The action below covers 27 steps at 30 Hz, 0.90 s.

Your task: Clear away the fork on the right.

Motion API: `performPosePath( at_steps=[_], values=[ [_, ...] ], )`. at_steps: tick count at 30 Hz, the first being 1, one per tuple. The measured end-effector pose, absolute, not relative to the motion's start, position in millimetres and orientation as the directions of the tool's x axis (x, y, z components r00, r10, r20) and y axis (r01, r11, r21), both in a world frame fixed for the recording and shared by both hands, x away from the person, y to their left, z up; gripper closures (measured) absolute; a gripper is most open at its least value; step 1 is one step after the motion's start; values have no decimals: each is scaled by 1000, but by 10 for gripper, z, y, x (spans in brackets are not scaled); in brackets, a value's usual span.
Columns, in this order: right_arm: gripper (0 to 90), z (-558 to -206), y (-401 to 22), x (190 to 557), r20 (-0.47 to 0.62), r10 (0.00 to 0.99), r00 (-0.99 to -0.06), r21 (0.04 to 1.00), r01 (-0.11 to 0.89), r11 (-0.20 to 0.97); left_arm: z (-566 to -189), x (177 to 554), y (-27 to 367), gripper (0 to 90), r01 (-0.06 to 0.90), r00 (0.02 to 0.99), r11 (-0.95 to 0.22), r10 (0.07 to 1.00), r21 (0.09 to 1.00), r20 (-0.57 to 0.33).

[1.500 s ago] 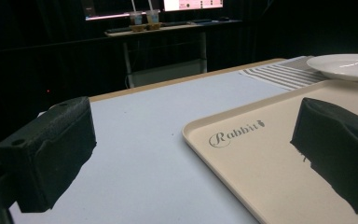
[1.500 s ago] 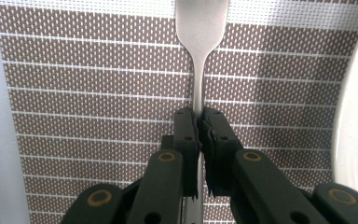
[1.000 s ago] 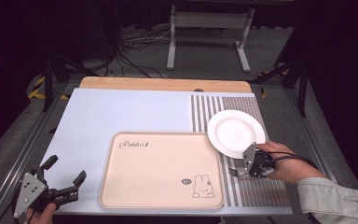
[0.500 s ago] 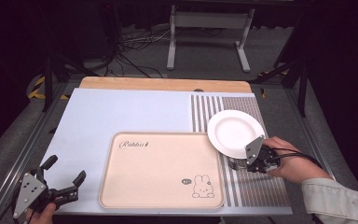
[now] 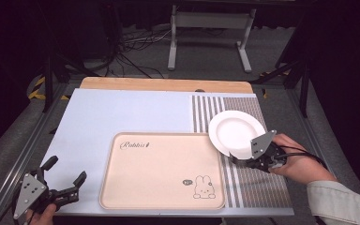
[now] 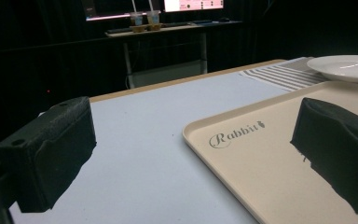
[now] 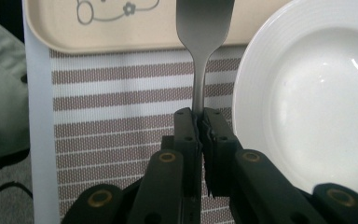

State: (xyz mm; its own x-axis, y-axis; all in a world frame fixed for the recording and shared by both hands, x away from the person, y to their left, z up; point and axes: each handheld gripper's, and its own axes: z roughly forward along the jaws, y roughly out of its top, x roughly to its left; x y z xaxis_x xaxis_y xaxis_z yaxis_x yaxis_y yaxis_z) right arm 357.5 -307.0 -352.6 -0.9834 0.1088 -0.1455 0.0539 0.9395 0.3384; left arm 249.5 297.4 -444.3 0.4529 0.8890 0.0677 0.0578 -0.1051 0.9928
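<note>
A white plate (image 5: 236, 131) lies on the striped placemat (image 5: 258, 187), its left rim over the corner of the beige rabbit tray (image 5: 159, 164). My right gripper (image 5: 238, 161) is at the plate's near edge, shut on the handle of a silver fork-like utensil (image 7: 203, 28). The utensil points from the gripper (image 7: 200, 116) toward the tray (image 7: 98, 32), beside the plate (image 7: 317, 93); its tip is cut off. My left gripper (image 5: 66, 169) hovers open and empty at the table's front left corner. Past its open jaws (image 6: 196, 154) are the tray (image 6: 261, 163) and the plate (image 6: 349, 67).
A light blue mat (image 5: 122, 112) covers the table's left and middle, with a wooden strip (image 5: 168, 84) along the far edge. Metal stand legs (image 5: 206, 42) and cables lie on the floor behind. A dark desk with cups (image 6: 142, 21) stands beyond.
My right gripper has drifted slightly to the right along the plate's near edge with the utensil in it. The left gripper has stayed still.
</note>
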Motion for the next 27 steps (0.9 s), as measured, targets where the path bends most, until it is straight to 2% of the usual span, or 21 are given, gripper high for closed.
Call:
performPosePath(
  at_steps=[12, 27],
  values=[
    [854, -3403, -2984, 3527, -176, 164, -971, 493, 58, 868, -4443, 2495, 2975, 3, 57, 452, -103, 889, 993, 66],
    [854, -3301, -2730, 3476, -183, 209, -961, 583, 65, 810, -4442, 2495, 2981, 3, 56, 452, -107, 889, 993, 71]
  ],
)
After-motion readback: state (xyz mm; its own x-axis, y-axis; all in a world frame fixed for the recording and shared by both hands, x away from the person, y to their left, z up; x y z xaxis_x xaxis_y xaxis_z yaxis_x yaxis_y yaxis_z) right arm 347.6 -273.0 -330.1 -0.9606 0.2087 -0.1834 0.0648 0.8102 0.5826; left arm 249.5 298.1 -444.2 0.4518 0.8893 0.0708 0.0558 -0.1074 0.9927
